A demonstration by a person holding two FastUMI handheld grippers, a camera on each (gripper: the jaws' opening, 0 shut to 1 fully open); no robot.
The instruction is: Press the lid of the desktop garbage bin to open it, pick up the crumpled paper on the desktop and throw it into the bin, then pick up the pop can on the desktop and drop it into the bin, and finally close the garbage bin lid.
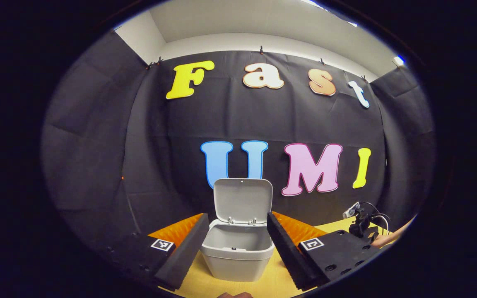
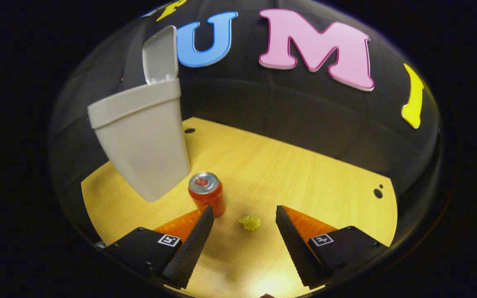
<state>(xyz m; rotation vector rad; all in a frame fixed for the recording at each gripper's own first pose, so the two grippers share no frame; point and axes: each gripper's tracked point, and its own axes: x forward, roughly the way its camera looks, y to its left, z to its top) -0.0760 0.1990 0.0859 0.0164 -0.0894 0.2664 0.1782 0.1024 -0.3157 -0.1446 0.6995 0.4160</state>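
Observation:
The grey garbage bin [image 1: 238,252] stands on the wooden desktop with its lid [image 1: 242,200] swung up. My left gripper [image 1: 238,219] is open, one finger on each side of the bin, a little in front of it. In the right gripper view the bin [image 2: 141,138] is at the left, its lid [image 2: 160,56] upright. An orange pop can [image 2: 207,198] stands just right of the bin's base. A small yellow-green crumpled paper [image 2: 250,222] lies on the desktop. My right gripper [image 2: 244,215] is open above the paper, which sits between its fingertips and a bit beyond them.
The wooden desktop [image 2: 304,178] extends right and back to the black cloth wall, with small holes near its edges. In the left gripper view the other gripper [image 1: 360,221] and a person's forearm [image 1: 391,238] show at the far right.

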